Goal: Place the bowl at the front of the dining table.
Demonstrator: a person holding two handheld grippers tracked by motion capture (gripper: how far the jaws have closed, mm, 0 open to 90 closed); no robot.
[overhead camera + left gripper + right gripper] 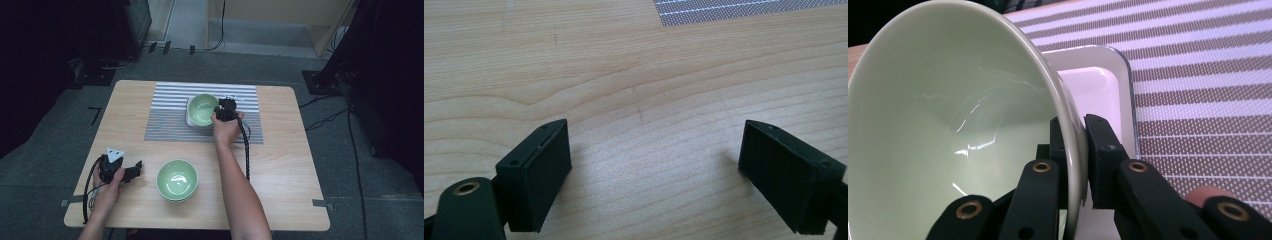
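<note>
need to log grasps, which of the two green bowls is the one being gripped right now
The far bowl, over the white tray on the striped mat: the right gripper pinches its rim. The near bowl sits free on bare wood beside the open left gripper.

We see a light wooden tabletop (280, 165) on grey carpet floor (45, 165), black cables (350, 130) trailing, dark equipment along both sides.

You see a wooden table (634, 75) with smooth, matt grain. The striped mat (1198, 75) looks woven and rough. The green bowl (948, 125) is glossy ceramic, the white tray (1103, 85) glossy too. Your gripper pads (546, 175) are matt black.
</note>
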